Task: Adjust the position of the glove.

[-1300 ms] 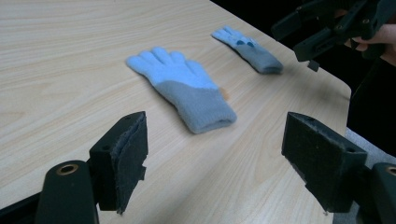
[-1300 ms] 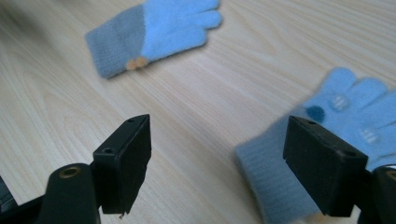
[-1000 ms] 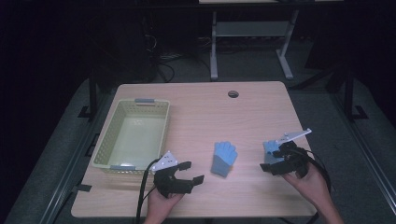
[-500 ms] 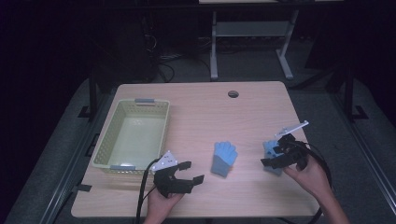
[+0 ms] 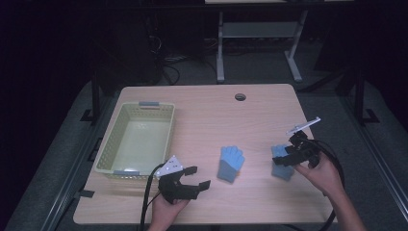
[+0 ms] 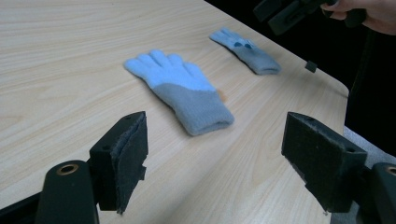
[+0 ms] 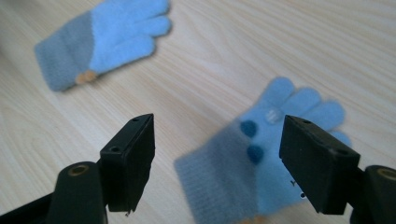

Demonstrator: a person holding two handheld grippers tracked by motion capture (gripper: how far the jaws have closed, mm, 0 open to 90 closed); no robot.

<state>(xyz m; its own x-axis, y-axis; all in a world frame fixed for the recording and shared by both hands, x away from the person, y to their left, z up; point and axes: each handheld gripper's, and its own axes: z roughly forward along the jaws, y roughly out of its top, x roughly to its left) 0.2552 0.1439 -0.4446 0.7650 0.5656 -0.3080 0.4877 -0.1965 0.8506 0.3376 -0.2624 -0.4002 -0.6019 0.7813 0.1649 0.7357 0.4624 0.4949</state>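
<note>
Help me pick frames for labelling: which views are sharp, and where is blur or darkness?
High view: table lit, surroundings nearly black. Left gripper view: near glove crisp. Right gripper view: glove between the open tongs is soft, out of focus.

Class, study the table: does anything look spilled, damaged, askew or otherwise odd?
Nothing stands out. Two blue-and-grey knit gloves lie flat and apart on the table, one near the middle and one under the right gripper, whose fingers are open above it. The basket sits upright; the left gripper is open too.
</note>
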